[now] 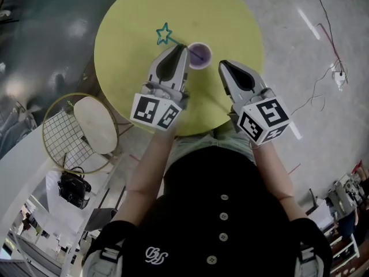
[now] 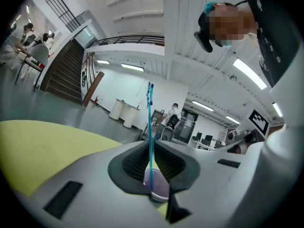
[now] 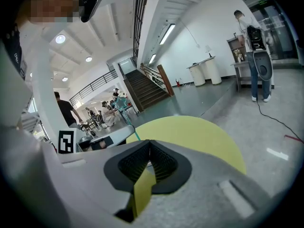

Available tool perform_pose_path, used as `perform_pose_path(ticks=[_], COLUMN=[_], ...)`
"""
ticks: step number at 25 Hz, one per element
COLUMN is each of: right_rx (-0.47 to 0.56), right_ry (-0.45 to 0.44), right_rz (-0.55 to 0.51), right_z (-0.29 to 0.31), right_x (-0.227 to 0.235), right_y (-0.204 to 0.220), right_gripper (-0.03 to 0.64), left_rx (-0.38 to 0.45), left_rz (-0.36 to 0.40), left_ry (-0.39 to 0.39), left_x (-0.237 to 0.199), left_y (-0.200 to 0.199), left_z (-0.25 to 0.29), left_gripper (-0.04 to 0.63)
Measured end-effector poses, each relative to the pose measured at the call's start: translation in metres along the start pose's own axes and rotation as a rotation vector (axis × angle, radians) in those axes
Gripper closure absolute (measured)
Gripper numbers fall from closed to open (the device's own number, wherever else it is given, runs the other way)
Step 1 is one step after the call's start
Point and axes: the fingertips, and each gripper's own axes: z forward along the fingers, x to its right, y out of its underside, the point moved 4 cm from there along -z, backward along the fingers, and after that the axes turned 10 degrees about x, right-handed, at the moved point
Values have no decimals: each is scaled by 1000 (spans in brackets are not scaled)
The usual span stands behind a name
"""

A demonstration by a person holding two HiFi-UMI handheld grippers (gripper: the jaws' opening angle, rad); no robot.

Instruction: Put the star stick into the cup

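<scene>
A small purple cup stands on the round yellow table. The teal star stick slants from its star, up and to the left, down into the cup's mouth. My left gripper is shut on the stick's shaft just left of the cup. In the left gripper view the star stick rises straight between the left gripper's pads, with the cup right below them. My right gripper hangs to the right of the cup, shut with nothing in it. The right gripper shows its pads meeting.
A wire-backed chair stands left of the table, with a black bag on the floor behind it. Cables trail over the grey floor at the right. The table's near edge lies just under my hands.
</scene>
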Motion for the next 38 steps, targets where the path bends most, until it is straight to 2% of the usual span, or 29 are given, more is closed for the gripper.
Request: perform_pose_path(ticks=[10, 14, 26, 33, 38], right_rx=[-3, 4, 14, 26, 35], right_ry=[-2, -6, -41, -71, -110], right_rz=[10, 15, 17, -7, -43], right_z=[4, 0, -9, -12, -14], right_x=[-8, -8, -8, -16, -29], right_y=[7, 8, 4, -3, -11], right_gripper=[614, 614, 614, 614, 614], left_rx=[-21, -35, -51, -24, -7], left_rz=[-11, -28, -43, -93, -64], left_ry=[-31, -44, -90, -102, -76], left_x=[-12, -12, -13, -2, 15], left_y=[1, 5, 11, -7, -26], left_z=[-7, -8, -11, -25, -37], left_gripper=[569, 501, 462, 462, 462])
